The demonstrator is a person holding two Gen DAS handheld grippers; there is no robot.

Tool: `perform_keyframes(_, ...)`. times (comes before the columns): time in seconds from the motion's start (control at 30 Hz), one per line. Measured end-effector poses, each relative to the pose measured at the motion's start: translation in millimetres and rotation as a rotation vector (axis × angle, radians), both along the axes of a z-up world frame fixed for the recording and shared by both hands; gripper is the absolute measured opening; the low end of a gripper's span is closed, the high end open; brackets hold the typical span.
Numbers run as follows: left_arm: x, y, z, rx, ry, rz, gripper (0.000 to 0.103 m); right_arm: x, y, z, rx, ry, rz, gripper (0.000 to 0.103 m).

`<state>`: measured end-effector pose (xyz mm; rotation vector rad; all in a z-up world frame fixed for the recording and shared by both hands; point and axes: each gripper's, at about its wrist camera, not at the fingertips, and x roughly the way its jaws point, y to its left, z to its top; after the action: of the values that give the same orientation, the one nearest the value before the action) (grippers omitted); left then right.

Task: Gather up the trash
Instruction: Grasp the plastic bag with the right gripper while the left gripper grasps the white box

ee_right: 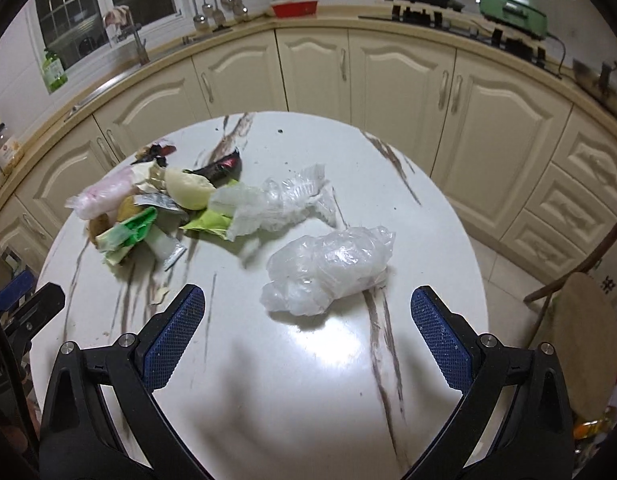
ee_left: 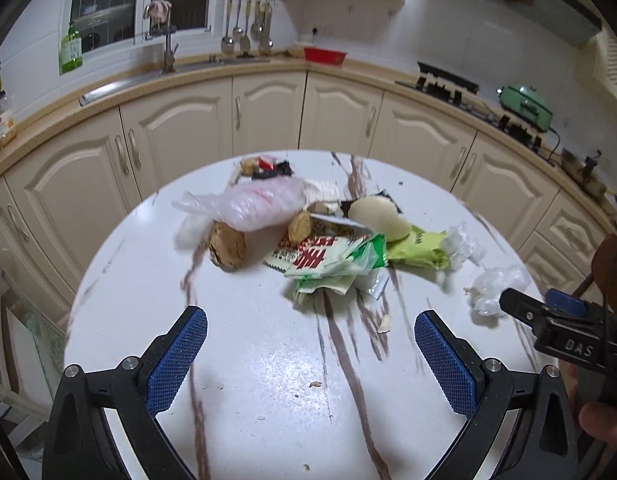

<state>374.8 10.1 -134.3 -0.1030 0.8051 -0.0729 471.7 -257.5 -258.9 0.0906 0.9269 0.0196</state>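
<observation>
A heap of trash lies on the round white marble table (ee_left: 268,380): a pink plastic bag (ee_left: 256,202), a brown walnut-like lump (ee_left: 227,249), red and green wrappers (ee_left: 324,260), a pale dumpling-shaped piece (ee_left: 378,216) and a lime green packet (ee_left: 418,248). My left gripper (ee_left: 310,354) hangs open over bare table in front of the heap. A crumpled clear plastic bag (ee_right: 328,270) lies just ahead of my open right gripper (ee_right: 307,336). A second clear bag (ee_right: 284,200) sits behind it. The right gripper (ee_left: 556,320) shows at the right edge of the left wrist view.
Cream kitchen cabinets (ee_left: 268,112) curve round behind the table, with a sink tap (ee_left: 168,48), a red tub (ee_left: 324,56), a stove and a green appliance (ee_left: 526,104) on the counter. A wooden chair (ee_right: 584,320) stands right of the table. Crumbs (ee_left: 316,384) dot the tabletop.
</observation>
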Motion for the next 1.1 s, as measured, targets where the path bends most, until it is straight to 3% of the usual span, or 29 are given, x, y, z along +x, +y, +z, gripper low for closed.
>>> perform_keyframes(0.13, 33.3, 2.0, -14.0, 0.001, 0.033, 0.009, 0.102, 21.1, -3.4, -17.7, 0.012, 0.031, -0.021, 0.097)
perform_keyframes(0.17, 37.6, 1.8, -14.6, 0.001, 0.04, 0.012, 0.102, 26.1, -4.5, -22.3, 0.011, 0.041, -0.02, 0.087)
perform_keyframes(0.2, 42.7, 2.2, -18.5, 0.0, 0.045, 0.015, 0.102, 30.9, -4.8, -27.5, 0.007, 0.053, -0.017, 0.069)
perform_keyframes(0.23, 48.3, 2.2, -19.4, 0.0, 0.051, 0.018, 0.102, 34.5, -4.6, -32.1, 0.003, 0.064, -0.013, 0.062)
perform_keyframes(0.4, 68.9, 0.7, -32.3, -0.002, 0.076, 0.028, 0.102, 36.3, 3.7, -34.8, -0.021, 0.05, 0.045, 0.047)
perform_keyframes(0.67, 89.1, -20.8, -50.1, -0.024, 0.091, 0.001, 0.102, 28.4, 4.2, -32.5, 0.022, 0.041, 0.083, 0.045)
perform_keyframes(0.87, 108.2, -42.1, -73.0, -0.074, 0.158, 0.002, 0.1, 26.0, -4.2, -32.2, 0.043, 0.034, 0.083, 0.045)
perform_keyframes(1.1, 139.8, -62.3, -80.8, -0.043, 0.137, 0.039, 0.099, 27.2, -23.6, -32.7, 0.079, 0.023, 0.082, 0.045)
